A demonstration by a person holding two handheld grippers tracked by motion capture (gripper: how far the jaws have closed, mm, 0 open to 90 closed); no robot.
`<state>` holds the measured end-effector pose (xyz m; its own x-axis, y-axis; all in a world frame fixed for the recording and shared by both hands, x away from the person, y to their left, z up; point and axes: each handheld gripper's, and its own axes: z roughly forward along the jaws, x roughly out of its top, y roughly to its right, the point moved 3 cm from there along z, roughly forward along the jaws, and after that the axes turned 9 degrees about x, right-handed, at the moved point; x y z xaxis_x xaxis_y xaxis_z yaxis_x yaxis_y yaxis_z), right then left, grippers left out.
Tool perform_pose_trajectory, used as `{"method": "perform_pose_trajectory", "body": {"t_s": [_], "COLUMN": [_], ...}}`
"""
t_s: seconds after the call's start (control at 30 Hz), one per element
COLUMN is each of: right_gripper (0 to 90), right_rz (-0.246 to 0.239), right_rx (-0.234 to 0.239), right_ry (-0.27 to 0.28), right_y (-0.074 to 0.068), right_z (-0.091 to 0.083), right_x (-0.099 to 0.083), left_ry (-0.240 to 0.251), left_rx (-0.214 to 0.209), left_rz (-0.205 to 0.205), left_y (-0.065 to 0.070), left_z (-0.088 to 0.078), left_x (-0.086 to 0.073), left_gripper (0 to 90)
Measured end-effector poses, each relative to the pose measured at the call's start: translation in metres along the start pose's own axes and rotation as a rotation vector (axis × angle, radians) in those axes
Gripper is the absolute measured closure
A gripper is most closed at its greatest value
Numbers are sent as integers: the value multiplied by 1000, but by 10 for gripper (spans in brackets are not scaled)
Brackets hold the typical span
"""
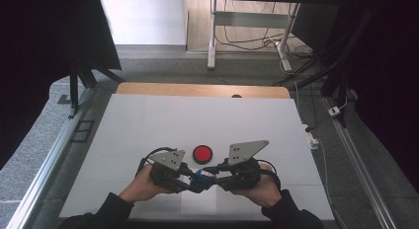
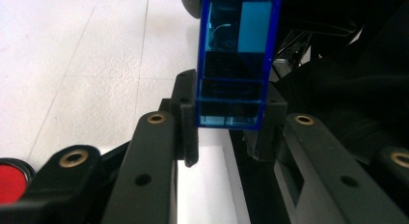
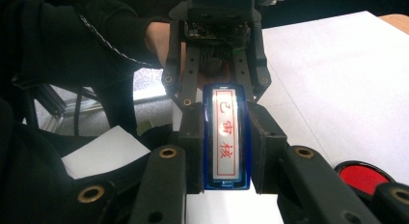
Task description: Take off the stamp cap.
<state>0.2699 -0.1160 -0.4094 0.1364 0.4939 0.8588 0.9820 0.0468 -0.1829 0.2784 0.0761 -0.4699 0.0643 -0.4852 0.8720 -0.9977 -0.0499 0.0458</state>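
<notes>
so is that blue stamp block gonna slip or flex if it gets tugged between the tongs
The blue stamp block looks like rigid clear plastic with straight edges, so flex seems unlikely. Its glossy faces might slip, though the left tongs and right tongs both clamp its flat sides squarely. It seems mostly hollow, so probably light.

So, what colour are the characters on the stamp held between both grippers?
Red, on the blue transparent stamp; clearest in the right gripper view.

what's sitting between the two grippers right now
A blue stamp, clamped at each end by the left gripper and right gripper; the right gripper view shows its red-lettered face.
</notes>
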Motion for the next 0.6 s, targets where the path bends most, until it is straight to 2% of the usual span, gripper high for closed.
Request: {"method": "perform_pose_trajectory", "body": {"t_s": [0.1, 0.23, 0.4, 0.5, 0.6], "right_gripper": [709, 710, 710, 710, 710], "right_rz": [3, 0, -38, -23, -9], "right_rx": [7, 4, -25, -11, -1], "right_ry": [-3, 2, -12, -5, 27], "right_y": [0, 1, -2, -2, 1], "right_z": [0, 0, 1, 0, -6], "right_x": [0, -1, 0, 1, 2], "left_ry": [-2, -9, -9, -7, -29], "left_rx": [-2, -9, -2, 3, 24], "left_rz": [-1, -31, -46, -26, -2], "left_y": [0, -1, -2, 0, 1], "left_z": [0, 0, 0, 0, 0], "left_x": [0, -1, -1, -1, -3], "left_gripper": [691, 691, 692, 693, 693]}}
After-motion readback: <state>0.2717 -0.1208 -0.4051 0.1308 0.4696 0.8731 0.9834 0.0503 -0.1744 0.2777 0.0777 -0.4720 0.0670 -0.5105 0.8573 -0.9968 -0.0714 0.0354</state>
